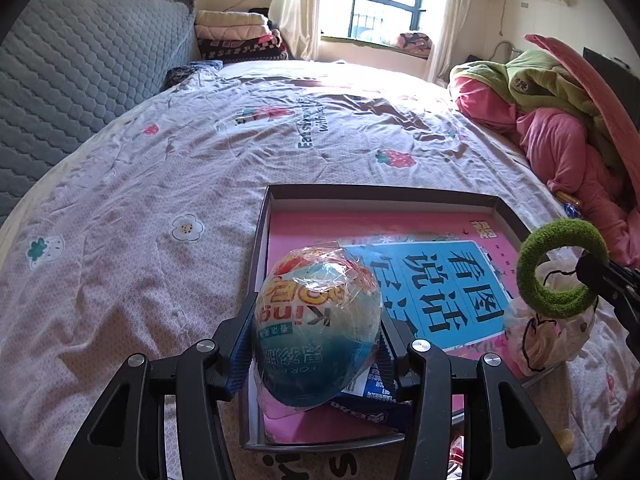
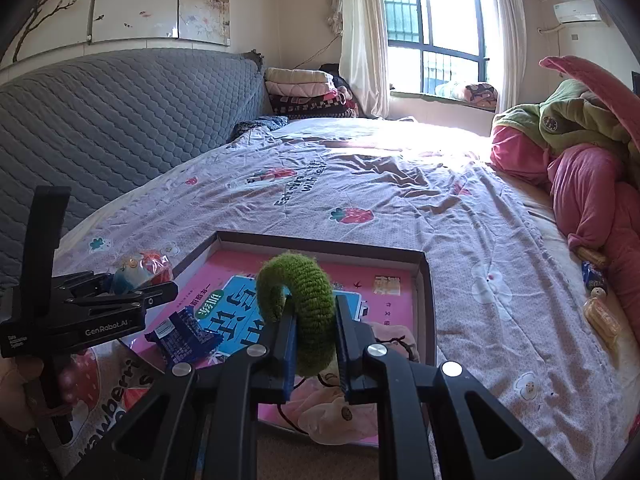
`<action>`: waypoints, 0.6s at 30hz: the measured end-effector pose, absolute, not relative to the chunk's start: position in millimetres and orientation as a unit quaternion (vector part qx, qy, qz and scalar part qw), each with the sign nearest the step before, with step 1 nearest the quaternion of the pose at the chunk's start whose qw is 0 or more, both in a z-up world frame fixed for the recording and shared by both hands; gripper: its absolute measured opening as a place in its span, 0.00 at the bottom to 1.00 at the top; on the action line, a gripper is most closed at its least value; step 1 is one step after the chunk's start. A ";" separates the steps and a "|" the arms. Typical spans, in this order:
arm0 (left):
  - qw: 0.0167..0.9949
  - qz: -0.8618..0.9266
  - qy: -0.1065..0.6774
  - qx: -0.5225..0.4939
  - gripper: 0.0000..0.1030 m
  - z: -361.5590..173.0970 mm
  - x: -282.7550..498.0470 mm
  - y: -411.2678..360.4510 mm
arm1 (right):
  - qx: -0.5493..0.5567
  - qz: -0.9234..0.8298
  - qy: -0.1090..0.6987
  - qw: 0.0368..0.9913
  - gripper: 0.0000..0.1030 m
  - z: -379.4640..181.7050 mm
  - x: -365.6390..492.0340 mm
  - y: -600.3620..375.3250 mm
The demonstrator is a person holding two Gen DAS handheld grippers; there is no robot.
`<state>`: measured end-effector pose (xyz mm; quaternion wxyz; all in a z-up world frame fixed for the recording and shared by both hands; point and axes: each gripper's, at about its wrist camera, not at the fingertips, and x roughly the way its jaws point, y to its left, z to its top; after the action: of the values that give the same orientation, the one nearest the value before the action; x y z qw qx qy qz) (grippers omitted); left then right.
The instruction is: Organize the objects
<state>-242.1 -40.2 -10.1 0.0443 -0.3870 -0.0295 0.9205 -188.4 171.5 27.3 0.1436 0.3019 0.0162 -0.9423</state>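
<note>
Pink book (image 1: 460, 232) under blue packet (image 2: 184, 338)

egg toy (image 1: 316, 328): crinkled clear film wrap, glossy, catching light; smooth printed shell beneath
green ring (image 2: 298, 312): fuzzy knitted cloth, matt, nubbly
box (image 1: 380, 194): cardboard, dull dark rim, pale inner wall
book (image 1: 440, 284): pink and blue paper cover, smooth, slight sheen
blue packet (image 2: 184, 338): shiny plastic foil, creased, at 9 o'clock of the ring
left gripper (image 1: 316, 344): matt black plastic, ribbed blue pads, bright metal pivots
bedsheet (image 1: 160, 184): thin printed cloth, wrinkled, matt
headboard (image 2: 120, 120): grey quilted fabric, soft
</note>
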 end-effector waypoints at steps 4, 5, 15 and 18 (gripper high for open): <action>0.036 0.922 -0.032 -0.385 0.51 -11.1 -243.6 -45.4 | 0.304 -0.942 0.010 0.144 0.17 22.3 -189.1 176.6; 0.033 0.922 -0.031 -0.385 0.51 -11.5 -243.5 -46.0 | 0.305 -0.941 0.007 0.145 0.17 21.0 -188.4 178.1; 0.024 0.919 -0.022 -0.393 0.51 -21.7 -244.0 -45.2 | 0.311 -0.938 0.010 0.150 0.17 16.1 -187.6 179.8; 0.024 0.920 -0.020 -0.390 0.51 -22.2 -242.5 -43.3 | 0.316 -0.937 0.014 0.152 0.17 13.7 -187.3 177.6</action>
<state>-242.5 -43.3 -22.2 0.0237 -0.3895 -0.0201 0.9205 -187.3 177.6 13.7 0.1515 0.3158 0.0135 -0.9366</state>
